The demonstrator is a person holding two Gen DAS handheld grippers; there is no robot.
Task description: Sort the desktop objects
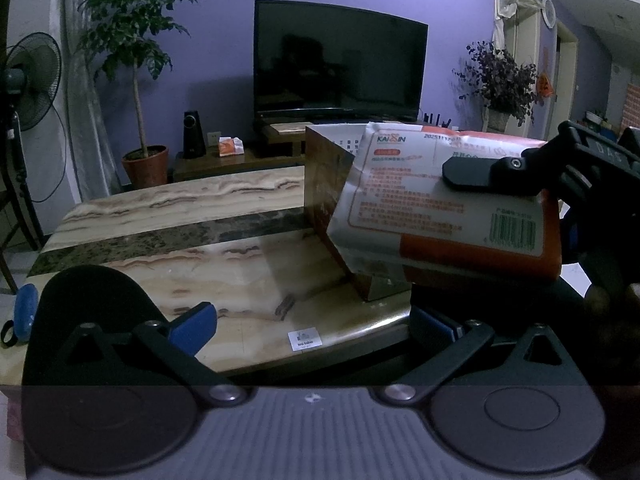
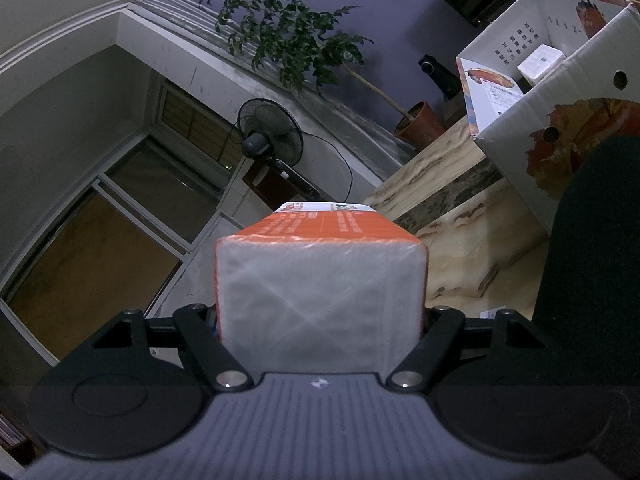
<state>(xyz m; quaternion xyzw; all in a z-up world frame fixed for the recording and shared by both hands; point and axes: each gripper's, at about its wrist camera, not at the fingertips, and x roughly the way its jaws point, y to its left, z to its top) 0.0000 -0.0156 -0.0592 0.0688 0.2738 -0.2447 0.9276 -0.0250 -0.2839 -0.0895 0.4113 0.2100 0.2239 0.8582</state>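
An orange-and-white tissue pack point(image 1: 440, 208) hangs tilted above the marble table point(image 1: 160, 208), its left end against the open cardboard box point(image 1: 326, 184). My right gripper point(image 2: 320, 320) is shut on the tissue pack point(image 2: 320, 292), with one black finger point(image 1: 468, 172) lying across its top face. The box point(image 2: 560, 92) stands at the upper right in the right wrist view, with a small white carton point(image 2: 542, 62) inside. My left gripper point(image 1: 316, 326) is open over the table's near edge, with nothing between its blue pads point(image 1: 192, 326).
A blue pouch point(image 1: 24, 312) with a ring lies at the table's left edge. A small white label point(image 1: 305, 339) is stuck near the front edge. Behind the table are a TV point(image 1: 340, 60), a potted tree point(image 1: 140, 80) and a standing fan point(image 1: 32, 80).
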